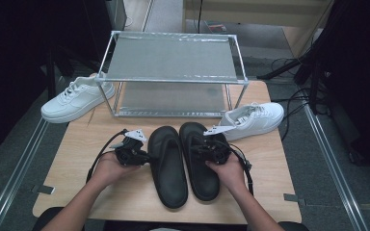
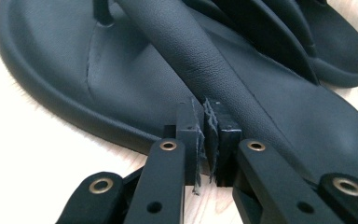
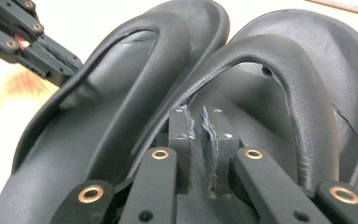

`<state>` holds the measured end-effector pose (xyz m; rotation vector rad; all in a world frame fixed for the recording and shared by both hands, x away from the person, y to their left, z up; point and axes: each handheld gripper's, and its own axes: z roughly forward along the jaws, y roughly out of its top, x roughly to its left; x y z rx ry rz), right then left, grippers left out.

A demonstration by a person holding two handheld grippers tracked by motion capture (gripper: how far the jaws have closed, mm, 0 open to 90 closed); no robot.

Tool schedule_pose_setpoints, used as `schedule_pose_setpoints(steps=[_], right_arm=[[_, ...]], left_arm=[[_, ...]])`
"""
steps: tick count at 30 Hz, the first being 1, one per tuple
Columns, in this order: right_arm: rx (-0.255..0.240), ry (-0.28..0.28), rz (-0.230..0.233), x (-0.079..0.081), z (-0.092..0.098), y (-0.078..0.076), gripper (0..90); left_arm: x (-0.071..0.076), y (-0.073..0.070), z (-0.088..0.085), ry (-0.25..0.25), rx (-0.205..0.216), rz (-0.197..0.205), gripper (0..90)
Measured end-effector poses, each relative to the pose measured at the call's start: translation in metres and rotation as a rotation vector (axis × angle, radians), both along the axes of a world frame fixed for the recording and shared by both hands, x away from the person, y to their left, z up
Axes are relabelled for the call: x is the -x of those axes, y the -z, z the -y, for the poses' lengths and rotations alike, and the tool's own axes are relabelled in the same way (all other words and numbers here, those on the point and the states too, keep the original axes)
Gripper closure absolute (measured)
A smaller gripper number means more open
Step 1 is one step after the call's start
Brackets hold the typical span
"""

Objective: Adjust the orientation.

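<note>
Two black thong sandals lie side by side on the wooden table (image 1: 77, 144), toes away from me. My left gripper (image 1: 147, 156) rests at the outer side of the left sandal (image 1: 168, 168). In the left gripper view its tips (image 2: 207, 109) sit against the sandal's strap (image 2: 191, 56), jaws almost together with nothing between them. My right gripper (image 1: 195, 149) lies over the right sandal (image 1: 203, 166). In the right gripper view its tips (image 3: 198, 114) sit just under that sandal's strap (image 3: 303, 107), jaws nearly closed and empty. The left gripper (image 3: 67, 65) also touches the other strap there.
A metal two-level shoe rack (image 1: 171, 79) stands at the back of the table. One white sneaker (image 1: 77, 98) sits at its left end over the table's edge, another white sneaker (image 1: 253, 120) at its right front. Cables trail on the floor to the right.
</note>
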<state>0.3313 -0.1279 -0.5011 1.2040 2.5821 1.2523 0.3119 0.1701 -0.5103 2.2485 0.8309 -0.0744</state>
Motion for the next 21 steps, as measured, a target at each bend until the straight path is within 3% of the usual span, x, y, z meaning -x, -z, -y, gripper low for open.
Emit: schedule_pose_setpoints(steps=[14,18,21], right_arm=[[0.026,0.014,0.005,-0.001,0.003,0.002,83.2],[-0.004,0.028,0.023,0.001,0.008,-0.001,79.2],[-0.045,0.037,0.046,0.006,0.016,-0.007,73.9]], left_arm=[[0.006,-0.002,0.01,0.036,-0.008,0.006,81.5],[0.003,-0.009,0.0,-0.001,0.054,0.019,76.1],[0.002,-0.013,-0.009,-0.022,0.072,0.038,71.4]])
